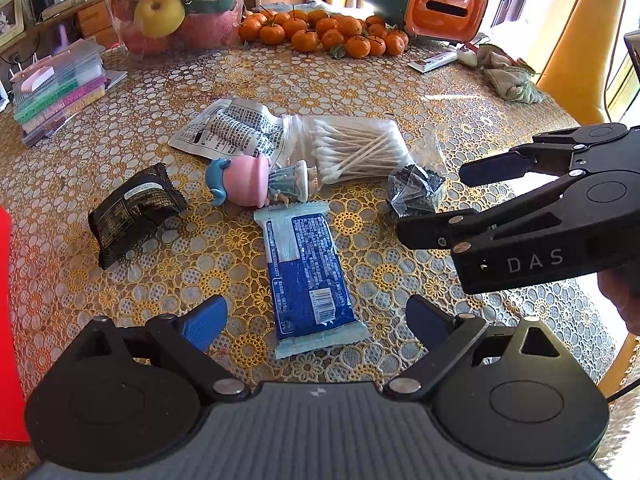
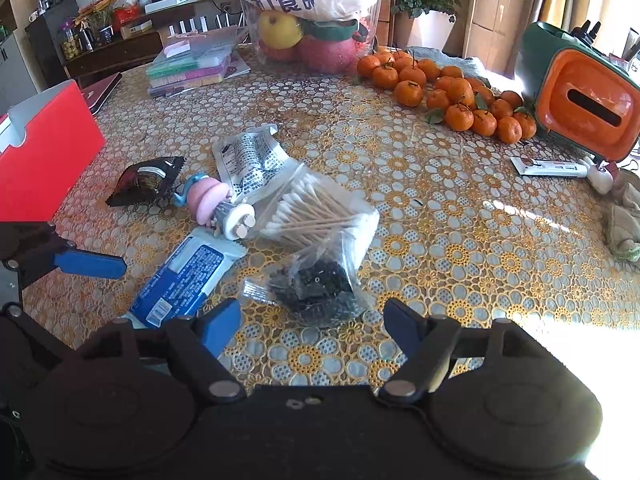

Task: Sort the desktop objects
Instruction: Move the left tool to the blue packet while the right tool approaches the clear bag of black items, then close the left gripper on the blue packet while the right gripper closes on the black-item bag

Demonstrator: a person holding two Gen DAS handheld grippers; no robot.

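My left gripper (image 1: 316,322) is open low over the table, and the blue wrapped packet (image 1: 308,268) lies just ahead between its blue pads. To its right my right gripper (image 1: 434,202) is open beside a clear bag of small black parts (image 1: 416,192). In the right wrist view that bag (image 2: 320,288) sits directly ahead of the open right gripper (image 2: 312,322). A pink-hatted figurine (image 1: 252,184), a bag of cotton swabs (image 1: 352,148), a printed silver pouch (image 1: 228,128) and a black snack packet (image 1: 132,212) lie nearby.
A red box (image 2: 48,152) stands at the table's left edge. At the back are tangerines (image 2: 448,88), a bag of fruit (image 2: 312,12), stacked plastic cases (image 2: 192,68) and an orange-green tissue holder (image 2: 580,100). A tube (image 2: 548,168) and a cloth (image 2: 624,220) lie right.
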